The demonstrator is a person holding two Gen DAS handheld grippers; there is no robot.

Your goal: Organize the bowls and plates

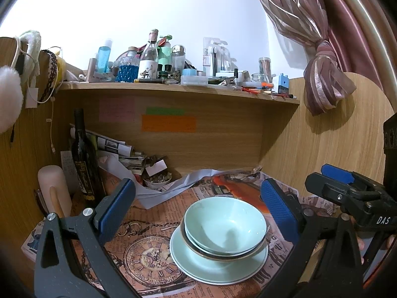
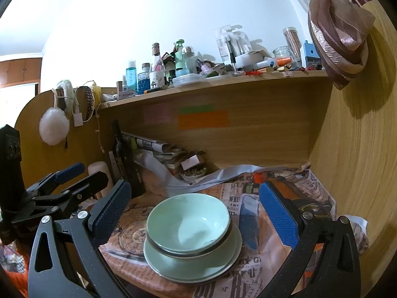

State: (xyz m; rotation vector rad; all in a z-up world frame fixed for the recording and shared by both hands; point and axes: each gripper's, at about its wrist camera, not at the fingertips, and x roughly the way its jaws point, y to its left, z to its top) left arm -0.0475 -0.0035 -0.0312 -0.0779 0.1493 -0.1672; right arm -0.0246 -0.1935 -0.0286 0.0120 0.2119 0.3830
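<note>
Left tool [image 1: 198, 206] spread, bowls [image 1: 227, 226] beyond

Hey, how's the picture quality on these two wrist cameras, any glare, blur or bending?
Left wrist view: sharp, the shelf bows from fisheye, the white wall is overexposed, and a soft shadow lies inside the top bowl. Right wrist view: the same bowing, the wooden side panel smeared at the right edge, and the left gripper shows dark at the left.

two bowls [image 1: 224, 223], one plate [image 1: 218, 265], one wine bottle [image 1: 83, 154]
</note>
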